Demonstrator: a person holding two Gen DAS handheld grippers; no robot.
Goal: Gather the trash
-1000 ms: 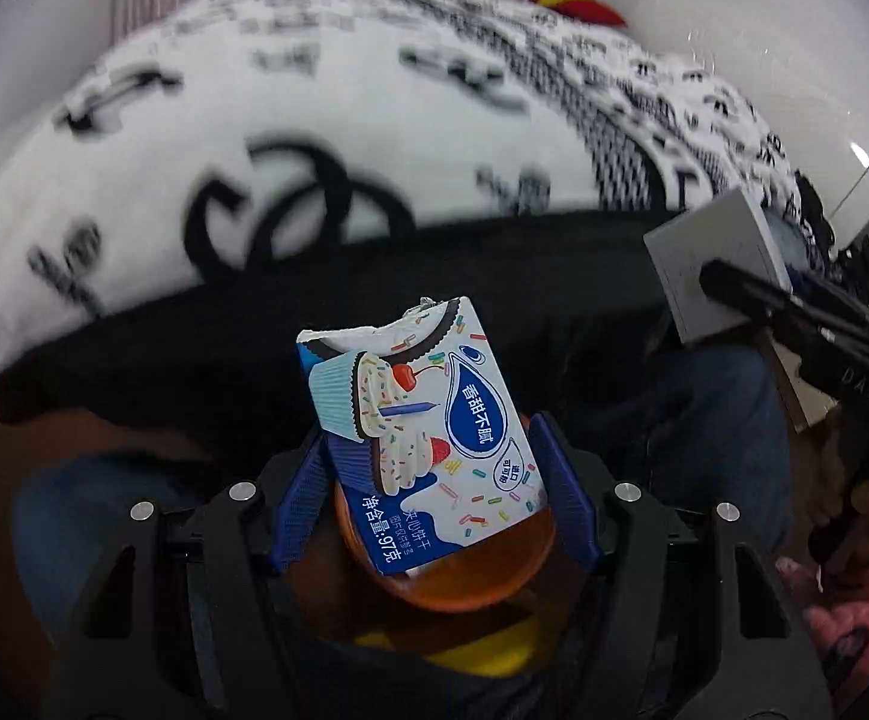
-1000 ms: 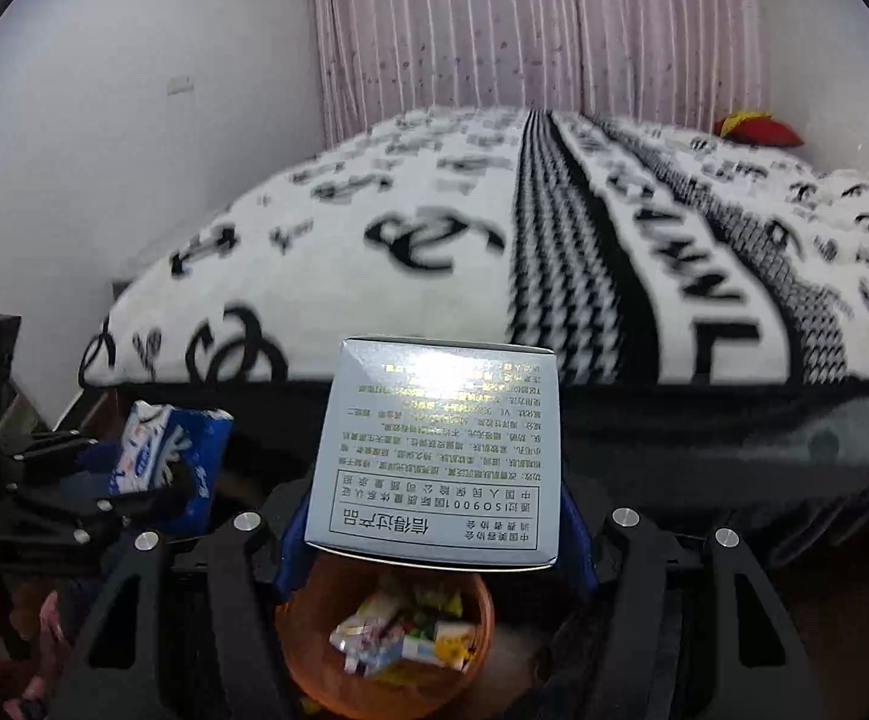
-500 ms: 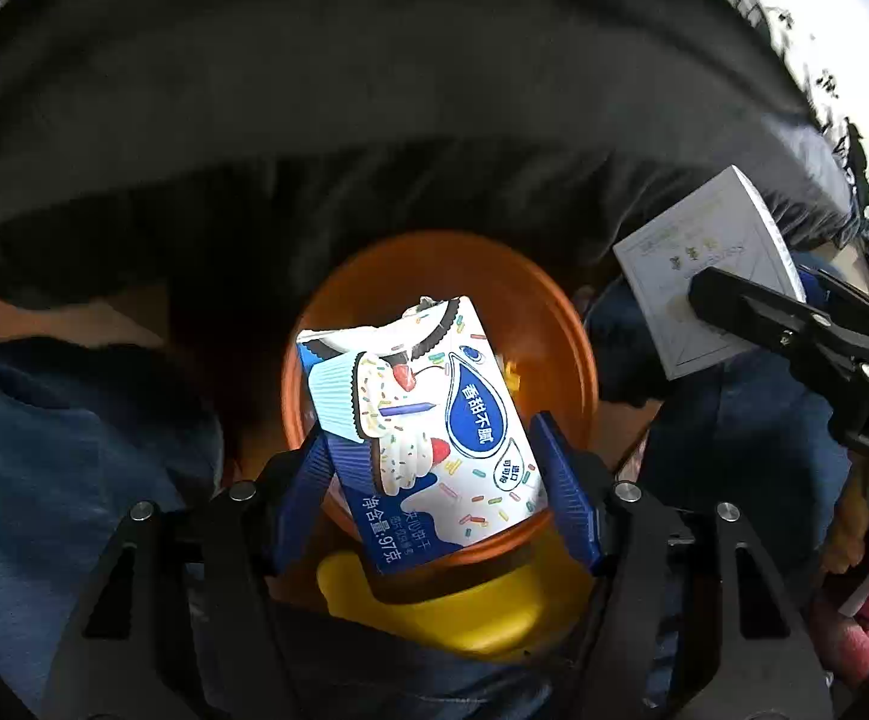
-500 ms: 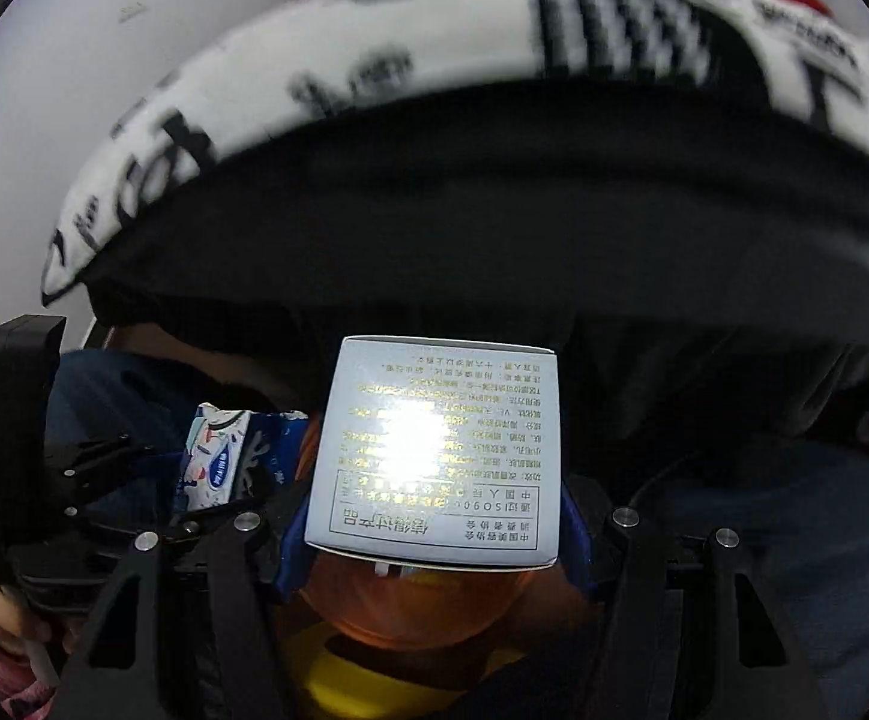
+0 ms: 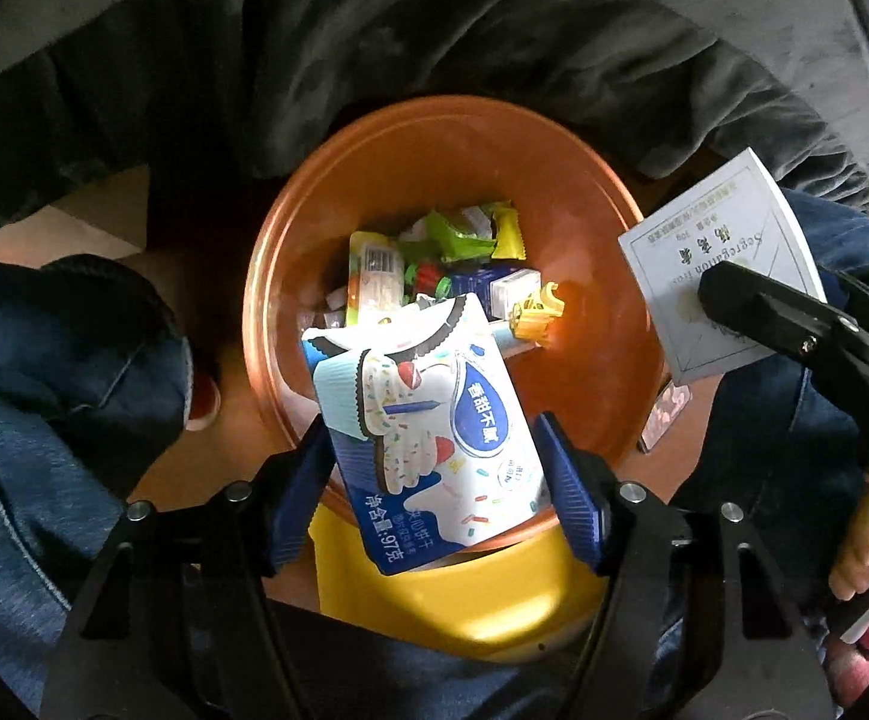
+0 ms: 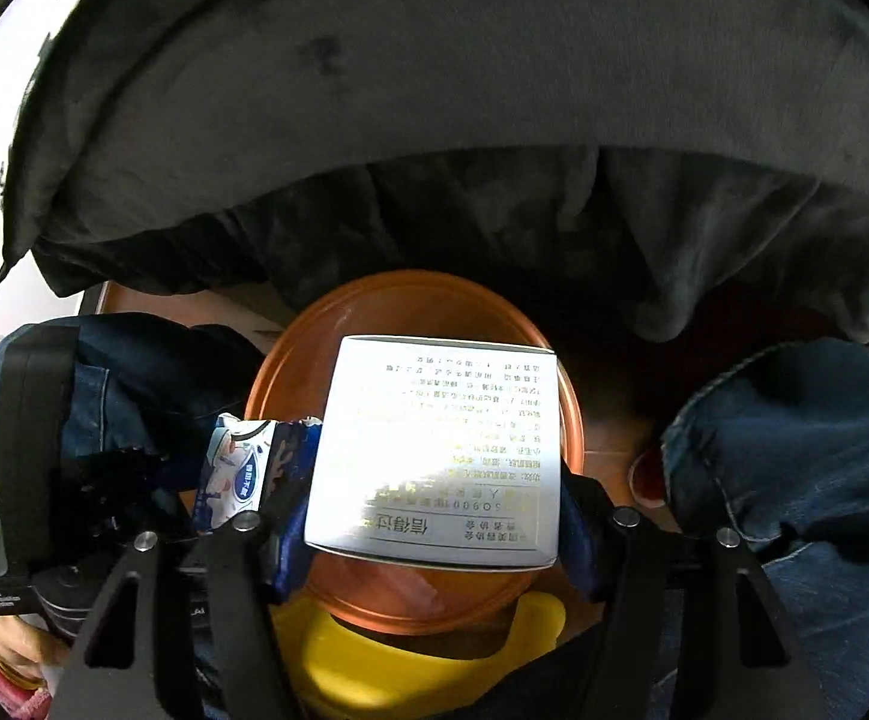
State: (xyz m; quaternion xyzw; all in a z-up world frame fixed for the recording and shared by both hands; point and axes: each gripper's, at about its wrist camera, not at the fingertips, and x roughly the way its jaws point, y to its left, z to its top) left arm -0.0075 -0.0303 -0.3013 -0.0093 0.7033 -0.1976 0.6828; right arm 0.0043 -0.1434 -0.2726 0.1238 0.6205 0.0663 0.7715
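Biscuit packet (image 5: 428,444) pinched in left tool (image 5: 434,480) above orange bin (image 5: 410,138), right tool (image 6: 434,516) gripping white box (image 6: 440,450).

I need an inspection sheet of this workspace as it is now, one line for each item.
Surface: brown floor under the bin; no table seen.
Job's things: orange bin holds wrappers; blue-and-white snack packet and white box are held above it.
Clutter: yellow object beside the bin's near rim; small item on the floor to its right.
Grippers: left gripper jaws shut on the snack packet; right gripper jaws shut on the white box.
Cables: nothing seen.
Surroundings: dark bed cover hanging behind the bin; person's jeans on both sides.
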